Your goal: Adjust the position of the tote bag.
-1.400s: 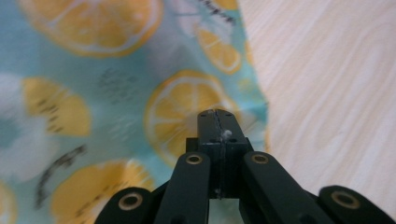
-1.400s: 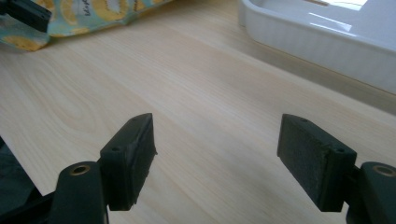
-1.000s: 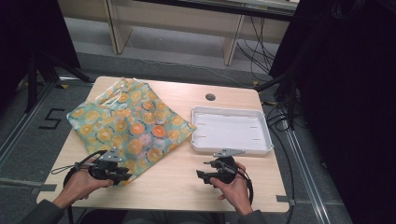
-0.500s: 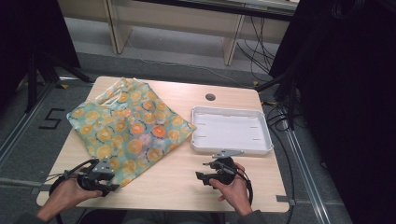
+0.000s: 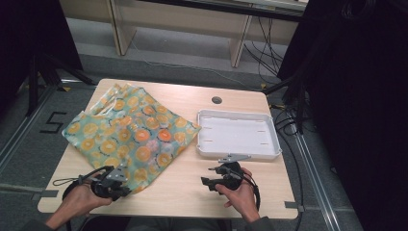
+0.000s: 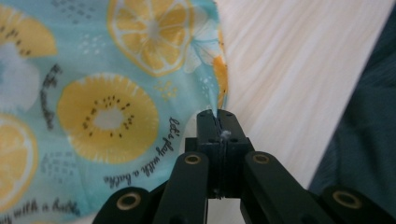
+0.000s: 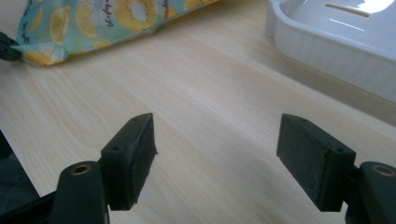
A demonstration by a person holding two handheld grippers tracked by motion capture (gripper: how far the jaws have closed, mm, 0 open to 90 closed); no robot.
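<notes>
— What does the left gripper view give that the high view cannot?

— The pinch itself. The left gripper (image 6: 217, 122) has its black jaws pressed together on the corner of the fruit-print cloth bag (image 6: 107, 107), a sliver of teal fabric caught between the tips. The high view just puts the left gripper (image 5: 114, 180) at the bag's (image 5: 130, 132) near corner, the grip too small to judge.

— And the material?

— Thin, soft cloth, teal with lemon and kiwi slices and cursive lettering, lying flat ahead and left of that gripper on the pale wood-grain table (image 6: 299, 70).

— The right gripper?

— The right gripper (image 7: 217, 158) stands spread wide, jaws apart over bare table, blocky pads with matte faces. Ahead and to its right sits the white plastic tray (image 7: 336, 42), rounded rim, cut off by the frame. In the high view the tray (image 5: 238, 135) is a shallow rectangle just beyond the right gripper (image 5: 224, 174).

— Anything hidden?

— The person's hands cover most of both gripper bodies from above.
</notes>
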